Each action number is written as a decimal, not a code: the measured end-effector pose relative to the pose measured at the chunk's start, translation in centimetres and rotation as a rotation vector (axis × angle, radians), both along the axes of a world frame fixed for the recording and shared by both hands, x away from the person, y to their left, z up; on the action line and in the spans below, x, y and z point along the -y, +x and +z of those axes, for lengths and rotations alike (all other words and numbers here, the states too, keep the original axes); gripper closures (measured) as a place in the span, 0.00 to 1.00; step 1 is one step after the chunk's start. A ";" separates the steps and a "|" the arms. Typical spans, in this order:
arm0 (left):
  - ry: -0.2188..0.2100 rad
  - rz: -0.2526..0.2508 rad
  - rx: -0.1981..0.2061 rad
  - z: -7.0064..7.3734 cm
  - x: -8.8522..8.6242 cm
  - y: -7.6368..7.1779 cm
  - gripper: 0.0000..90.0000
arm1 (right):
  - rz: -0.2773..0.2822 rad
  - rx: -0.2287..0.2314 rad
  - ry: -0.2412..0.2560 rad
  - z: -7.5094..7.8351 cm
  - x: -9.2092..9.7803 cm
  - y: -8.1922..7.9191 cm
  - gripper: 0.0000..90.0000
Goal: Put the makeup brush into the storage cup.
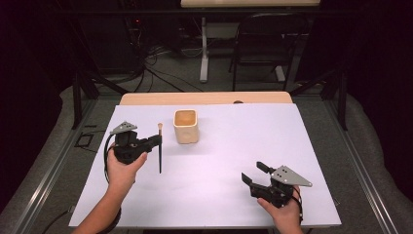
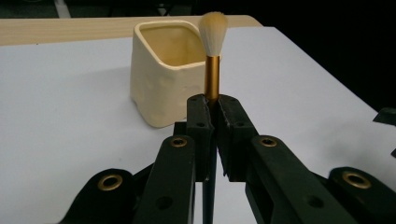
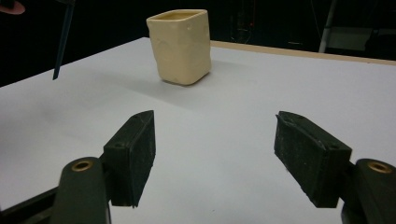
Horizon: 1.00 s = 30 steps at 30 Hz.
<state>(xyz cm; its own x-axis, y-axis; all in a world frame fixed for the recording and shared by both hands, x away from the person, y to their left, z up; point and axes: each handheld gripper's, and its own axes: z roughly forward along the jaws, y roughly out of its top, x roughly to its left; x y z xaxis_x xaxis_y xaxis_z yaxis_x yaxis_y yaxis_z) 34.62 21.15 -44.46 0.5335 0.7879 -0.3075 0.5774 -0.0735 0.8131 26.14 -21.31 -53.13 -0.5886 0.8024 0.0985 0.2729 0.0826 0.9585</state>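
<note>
Your left gripper [image 1: 157, 141]: squeezed tight on the brush [image 2: 212, 56], fluffy tip up.
Your right gripper [image 3: 215, 154]: wide open, holding nothing.
Cup [image 1: 186, 126]: just beside the brush.

A glossy cream square ceramic cup [image 2: 163, 70] stands on the plain white worktop [image 1: 234, 161]. The slim brush [image 2: 212, 60] has cream bristles, a gold ferrule and a dark handle; both tools are black

Lab: cables [image 1: 160, 73], dark curtains [image 1: 29, 58].
</note>
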 end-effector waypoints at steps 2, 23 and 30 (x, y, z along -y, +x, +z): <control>-0.027 0.004 0.004 -0.1 0.0 -0.1 0.93 | 0.005 0.002 -0.006 0.0 -0.2 0.0 0.32; -0.158 -0.002 0.062 0.5 0.9 -0.9 0.93 | 0.057 -0.028 -0.067 1.6 -1.9 0.6 0.43; -0.163 -0.008 0.071 0.9 1.4 -0.8 0.93 | 0.087 -0.064 -0.060 3.1 -3.0 2.1 0.51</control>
<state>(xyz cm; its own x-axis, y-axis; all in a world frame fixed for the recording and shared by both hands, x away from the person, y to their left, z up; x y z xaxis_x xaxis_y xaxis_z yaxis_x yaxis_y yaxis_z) 33.85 19.77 -43.59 0.5643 0.7264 -0.3924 0.5183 0.0583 0.8532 28.20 -18.33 -50.06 -0.6504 0.7540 0.0920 0.3231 0.1651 0.9318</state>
